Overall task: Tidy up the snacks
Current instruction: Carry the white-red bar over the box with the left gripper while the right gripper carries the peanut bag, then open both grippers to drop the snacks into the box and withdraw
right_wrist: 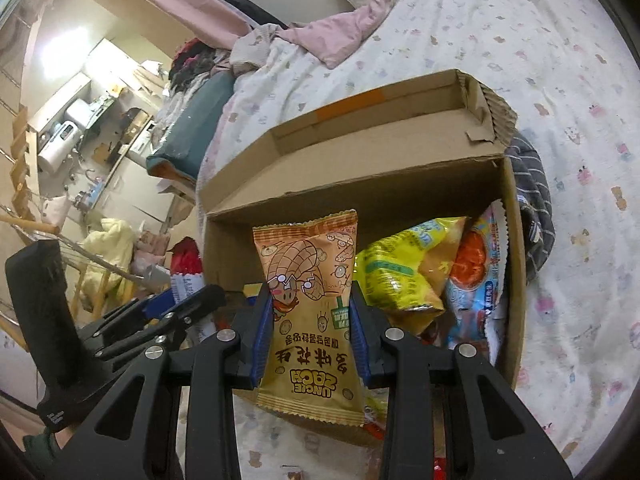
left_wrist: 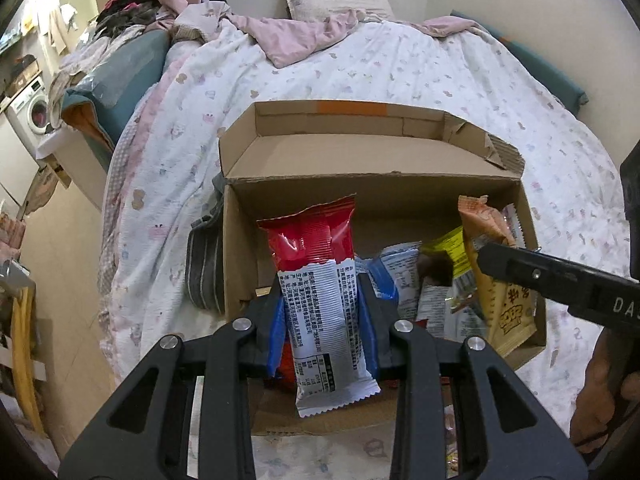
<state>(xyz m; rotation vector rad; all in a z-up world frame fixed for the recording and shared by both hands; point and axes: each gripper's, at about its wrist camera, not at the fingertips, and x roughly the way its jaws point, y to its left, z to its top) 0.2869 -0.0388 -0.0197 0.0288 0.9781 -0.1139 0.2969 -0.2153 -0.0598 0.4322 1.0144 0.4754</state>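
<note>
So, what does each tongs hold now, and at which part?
Left tongs: red-and-white snack packet, by its lower white half. Right tongs: orange peanut packet, by its middle.

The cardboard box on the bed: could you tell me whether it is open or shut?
Open. The cardboard box has its lid flap folded back, and snack packets show inside.

Cardboard box [left_wrist: 372, 152]: matt brown, corrugated at torn edge. Red-and-white snack packet [left_wrist: 320, 292]: glossy crinkled foil. Peanut packet [right_wrist: 310, 304]: smoother, printed film. Left gripper [left_wrist: 324, 312]: matt black plastic, shiny metal screws. Bedspread [left_wrist: 420, 68]: soft puckered cloth
</note>
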